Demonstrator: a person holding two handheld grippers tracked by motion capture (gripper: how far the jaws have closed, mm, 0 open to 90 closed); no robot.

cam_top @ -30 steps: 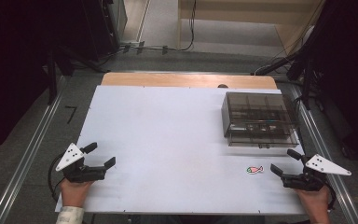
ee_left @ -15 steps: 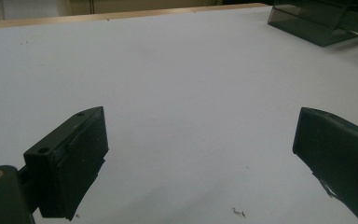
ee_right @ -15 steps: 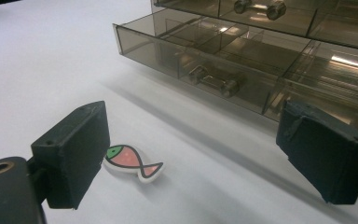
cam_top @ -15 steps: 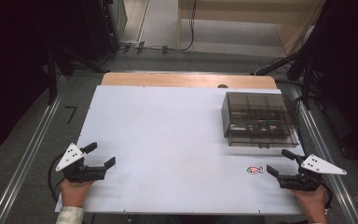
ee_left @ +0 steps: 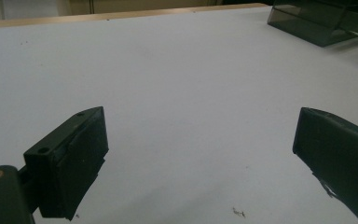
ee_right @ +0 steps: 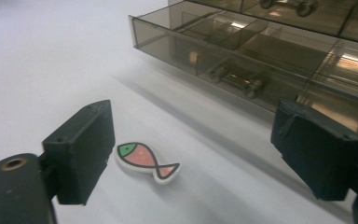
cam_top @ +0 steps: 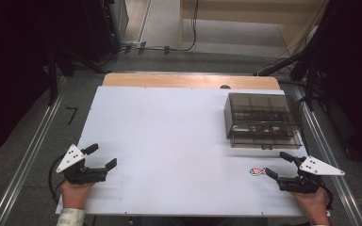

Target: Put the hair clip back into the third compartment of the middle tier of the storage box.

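Since a second ago, right gripper (cam_top: 280,166) has edged left along the near edge of the tabletop (cam_top: 169,141), closer to the fish-shaped piece (cam_top: 256,171); left gripper (cam_top: 101,157) unchanged in place. Right gripper's jaws have just been closing a little, yet stand wide apart, with nothing pressed between the pads. In the right gripper view the fish-shaped piece (ee_right: 147,161) lies flat on the white surface just beside the inner face of the left-hand jaw, inside the gap but near its edge, apparently not touching; pink body, green head, dark outline, tail pointing toward the other jaw. From the high view the fish sits just off the gripper's fingertips, near the front right of the tabletop. Beyond it, a smoked-plastic compartment box (cam_top: 262,120) stands near the right edge, its front close to the fish; through the wall in the right gripper view the box (ee_right: 261,56) shows dividers and small parts inside, too blurred to identify. Left gripper rests low at the front left corner, well apart from the fish and box, jaws wide, bare white tabletop (ee_left: 182,70) between them. A hand (cam_top: 75,193) holds the left gripper from below; another hand (cam_top: 313,202) holds the right. Wooden strip (cam_top: 191,81) runs along the far edge of the tabletop.
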